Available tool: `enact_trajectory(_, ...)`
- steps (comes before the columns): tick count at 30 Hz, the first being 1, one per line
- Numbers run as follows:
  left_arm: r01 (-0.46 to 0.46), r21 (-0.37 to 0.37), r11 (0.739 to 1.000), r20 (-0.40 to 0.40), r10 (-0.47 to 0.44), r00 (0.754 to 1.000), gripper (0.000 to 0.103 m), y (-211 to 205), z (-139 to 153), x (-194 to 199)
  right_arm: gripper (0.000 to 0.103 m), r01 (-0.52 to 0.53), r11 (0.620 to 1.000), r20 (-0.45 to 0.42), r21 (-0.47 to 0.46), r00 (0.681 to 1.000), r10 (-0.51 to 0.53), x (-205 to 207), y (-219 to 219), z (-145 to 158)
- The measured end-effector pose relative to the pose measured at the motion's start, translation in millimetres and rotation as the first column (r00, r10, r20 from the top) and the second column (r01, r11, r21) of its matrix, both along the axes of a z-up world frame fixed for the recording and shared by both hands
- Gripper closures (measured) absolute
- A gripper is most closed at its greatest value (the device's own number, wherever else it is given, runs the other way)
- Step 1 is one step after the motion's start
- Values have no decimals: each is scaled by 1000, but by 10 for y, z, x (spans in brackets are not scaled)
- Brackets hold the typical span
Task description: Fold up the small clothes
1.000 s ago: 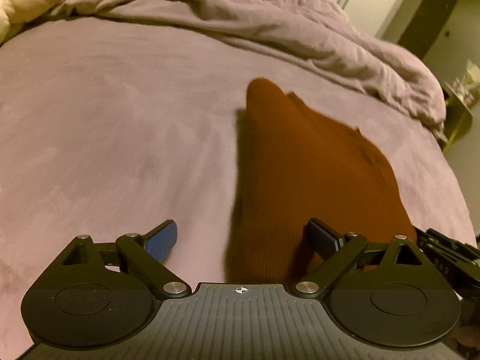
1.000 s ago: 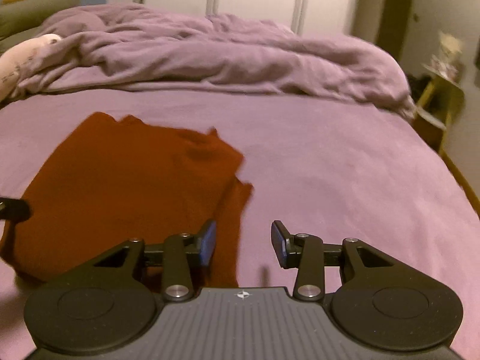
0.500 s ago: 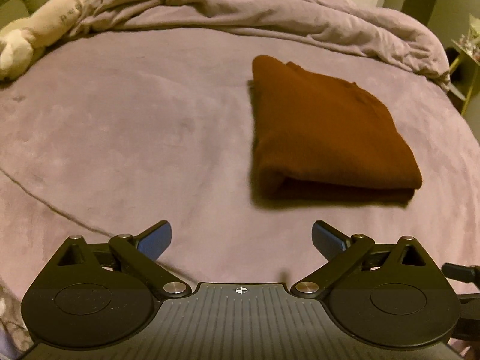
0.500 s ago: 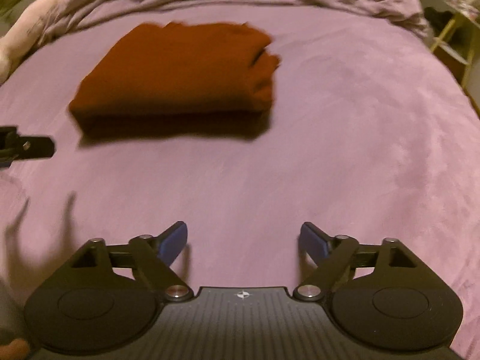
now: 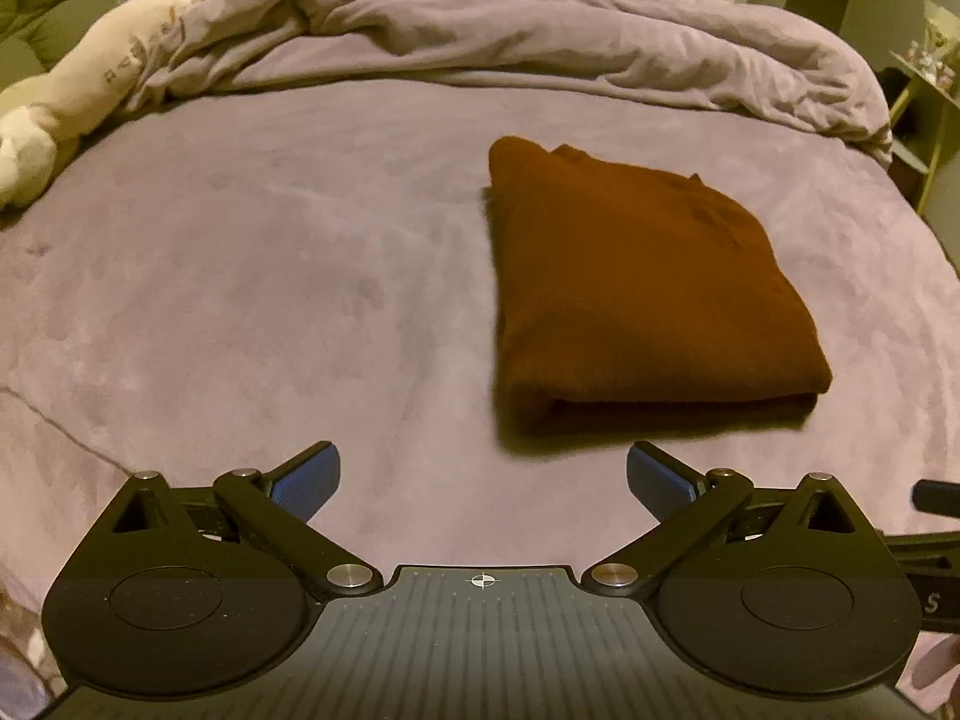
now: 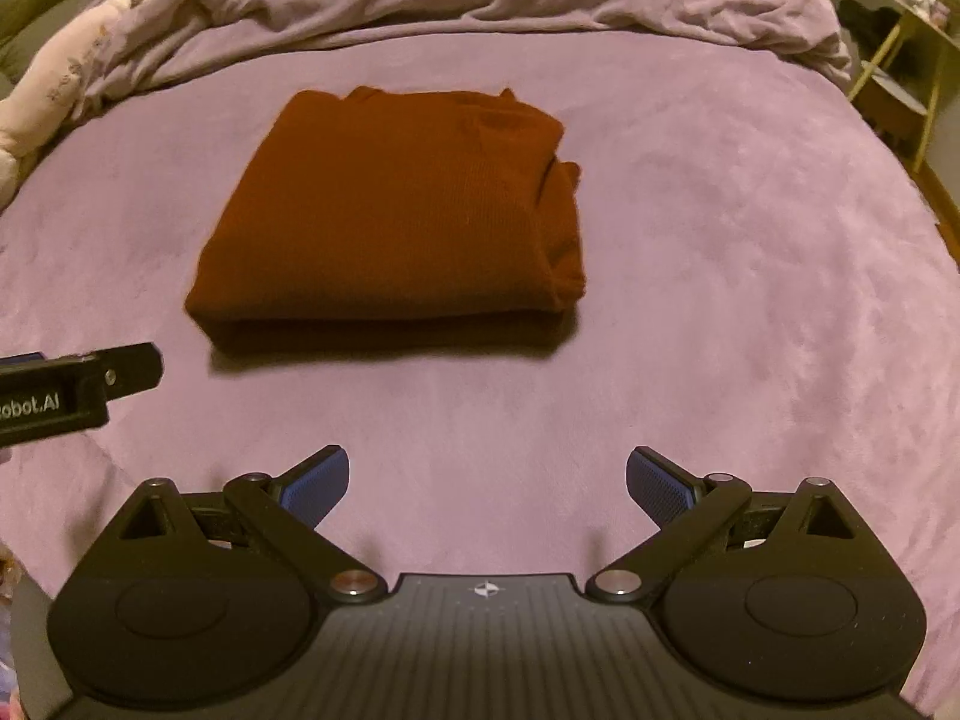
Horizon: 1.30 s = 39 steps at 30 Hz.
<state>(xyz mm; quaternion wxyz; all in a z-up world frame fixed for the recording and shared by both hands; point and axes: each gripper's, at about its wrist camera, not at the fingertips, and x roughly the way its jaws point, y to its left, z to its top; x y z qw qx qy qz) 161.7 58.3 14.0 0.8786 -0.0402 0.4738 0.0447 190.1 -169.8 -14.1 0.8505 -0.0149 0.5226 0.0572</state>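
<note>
Looking down along my left claw [image 5: 483,474], I see its blue pads [image 5: 309,477] spread wide with nothing between them, only the mauve bed cover [image 5: 270,300] below. My right claw [image 6: 486,480] stands just as wide and just as empty; its jaws have just been opening, with nothing caught in them.

Ahead of both lies the rust-brown garment [image 6: 396,210], folded into a thick, roughly square bundle and resting flat on the bed, apart from either claw. From the left view the garment [image 5: 636,282] sits to the right of centre, its folded edge facing me with a dark shadow under it. From the right view it sits a little left of centre, and along its right side the stacked layers show, slightly uneven, with one fold poking out past the rest.

At the left edge of the right view, a black finger of my left claw [image 6: 90,381] reaches in, near the bundle's near-left corner but not touching it.

Beyond the garment, a rumpled duvet [image 5: 540,18] of the same mauve is heaped across the far side of the bed. A pale soft toy [image 5: 90,96] lies at the far left, partly tucked against the duvet. A small yellow-legged side table [image 6: 900,78] stands off the bed's right side.
</note>
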Motion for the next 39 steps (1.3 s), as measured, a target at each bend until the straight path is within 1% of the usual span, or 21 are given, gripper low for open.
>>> enact_trajectory(3,18,-3,1000,-7,-18,1000,0,-26,9,20,4,16,999,3,-37,1000,-15,33,39,17)
enact_trajectory(5,21,-9,1000,-14,-21,1000,0,-20,5,30,4,21,999,14,-44,1000,-20,31,43,40)
enact_trajectory(11,28,5,1000,-24,-28,999,0,-45,-1,41,4,31,998,26,-60,999,-29,45,20,67)
enact_trajectory(16,38,5,999,-30,-38,999,0,-61,-12,42,4,28,998,29,-57,999,-26,35,24,90)
enact_trajectory(23,25,-9,1000,-32,-25,999,0,-38,-9,44,4,27,998,34,-59,999,-25,36,40,102)
enact_trajectory(39,41,-6,999,-38,-41,998,0,-75,-20,37,4,29,998,39,-56,999,-27,43,44,143)
